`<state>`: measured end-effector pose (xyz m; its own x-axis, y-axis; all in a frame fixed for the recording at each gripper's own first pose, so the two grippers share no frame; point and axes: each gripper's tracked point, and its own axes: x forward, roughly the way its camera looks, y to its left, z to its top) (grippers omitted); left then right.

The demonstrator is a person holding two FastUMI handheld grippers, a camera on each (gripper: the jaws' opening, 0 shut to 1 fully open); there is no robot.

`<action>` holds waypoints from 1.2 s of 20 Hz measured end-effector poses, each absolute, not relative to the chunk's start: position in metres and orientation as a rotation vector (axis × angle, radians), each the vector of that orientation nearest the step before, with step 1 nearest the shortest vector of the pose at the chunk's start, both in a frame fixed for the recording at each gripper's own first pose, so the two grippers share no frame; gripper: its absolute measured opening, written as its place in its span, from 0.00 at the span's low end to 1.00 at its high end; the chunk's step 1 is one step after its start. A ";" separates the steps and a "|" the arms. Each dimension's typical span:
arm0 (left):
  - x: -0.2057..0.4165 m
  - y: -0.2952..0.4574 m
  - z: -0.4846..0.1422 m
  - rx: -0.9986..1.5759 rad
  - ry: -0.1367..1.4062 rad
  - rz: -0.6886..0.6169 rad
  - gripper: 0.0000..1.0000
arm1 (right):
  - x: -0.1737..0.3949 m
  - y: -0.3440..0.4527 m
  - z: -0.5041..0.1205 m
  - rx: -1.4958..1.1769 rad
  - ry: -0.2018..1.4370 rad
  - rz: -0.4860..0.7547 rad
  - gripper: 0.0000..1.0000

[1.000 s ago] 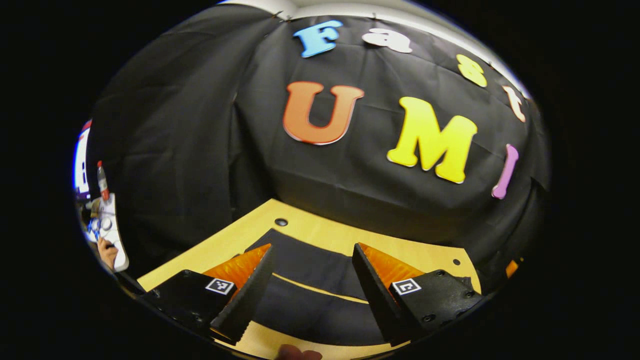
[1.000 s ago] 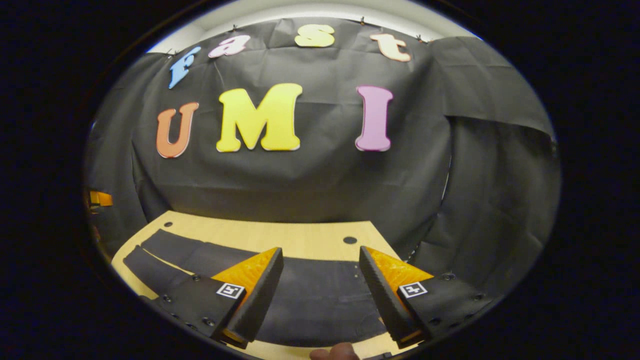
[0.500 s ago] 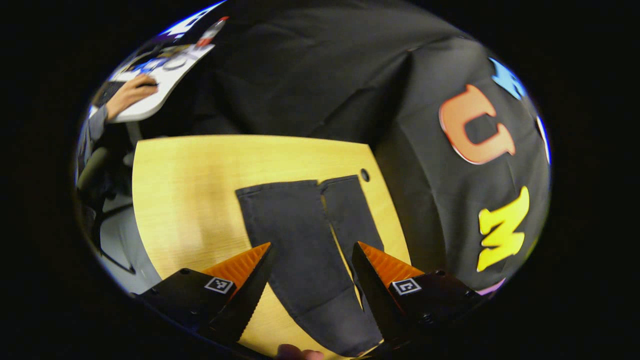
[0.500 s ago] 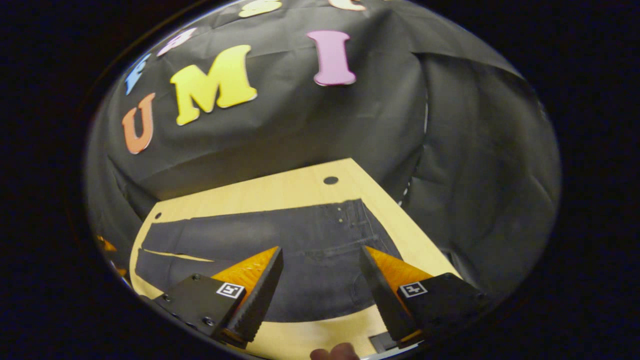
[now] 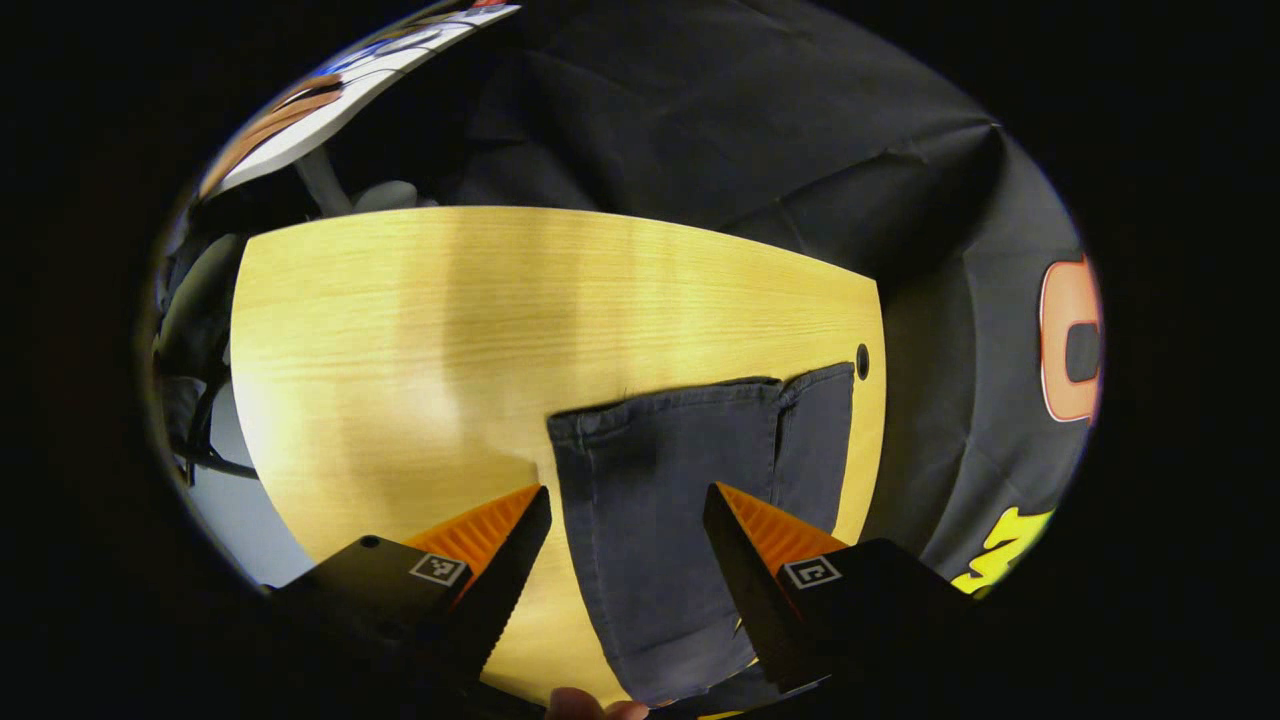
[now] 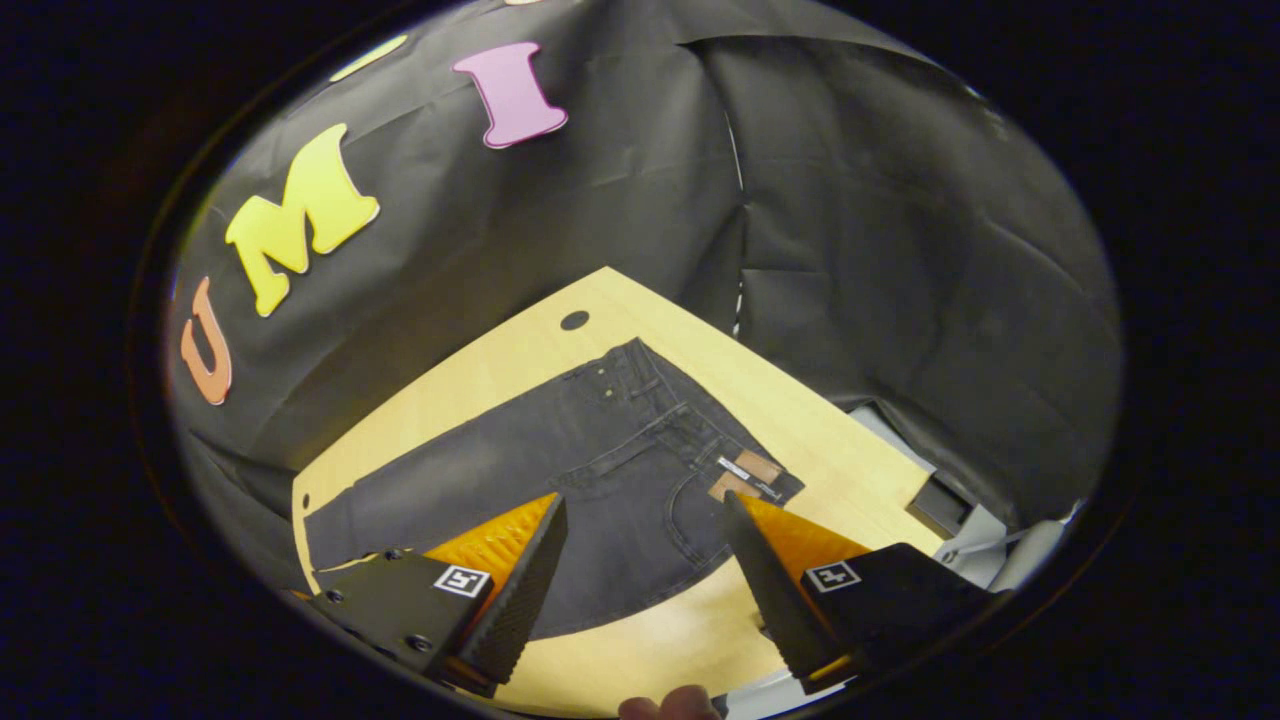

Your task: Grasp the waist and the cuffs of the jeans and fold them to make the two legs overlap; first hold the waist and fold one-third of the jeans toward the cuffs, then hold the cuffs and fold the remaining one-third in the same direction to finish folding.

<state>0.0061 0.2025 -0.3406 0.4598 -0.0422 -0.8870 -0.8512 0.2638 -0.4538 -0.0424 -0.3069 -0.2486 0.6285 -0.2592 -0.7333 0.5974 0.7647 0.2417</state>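
**A:** Where are the jeans (image 6: 560, 460)?

**B:** Spread flat on the light wooden table (image 5: 400, 330), dark grey, not yet folded. In the right gripper view the waist (image 6: 700, 430) end lies toward the table's right corner, with the button fly, a pocket seam and a small tan label (image 6: 745, 475) showing. The legs run off to the left.

**A:** And the other end?

**B:** The left gripper view looks down on the 2 cuffs (image 5: 700, 400), side by side, their hems facing the bare stretch of tabletop. The narrower-looking leg sits just beside a small round hole (image 5: 862, 360) near the table's edge.

**A:** The grippers?

**B:** The left gripper (image 5: 625, 545) hangs above the wider leg with its jaws spread wide and nothing between them except cloth seen below. The right gripper (image 6: 645, 555) is above the hip and seat area, jaws likewise wide apart and gripping nothing. I cannot tell whether either fingertip touches the fabric.

**A:** Anything around them?

**B:** Black cloth wall (image 6: 850, 250) behind the table. A fingertip (image 6: 668, 706) peeks in at the bottom of the right gripper view. Beyond the table in the left gripper view, a white desk (image 5: 350, 80) edge, blurred.
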 end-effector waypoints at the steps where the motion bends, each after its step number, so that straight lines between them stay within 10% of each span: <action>1: 0.010 0.206 -0.342 -1.180 0.958 0.683 1.00 | -0.043 -0.306 -0.248 0.496 0.743 -0.517 0.98; 22: 0.050 0.188 -0.365 -1.221 1.105 0.653 1.00 | -0.036 -0.332 -0.287 0.618 0.848 -0.637 0.98; 23: 0.049 0.190 -0.363 -1.216 1.106 0.691 0.60 | -0.038 -0.335 -0.288 0.620 0.852 -0.645 0.98; 24: 0.048 0.189 -0.365 -1.208 1.118 0.708 0.54 | -0.038 -0.338 -0.288 0.621 0.851 -0.654 0.98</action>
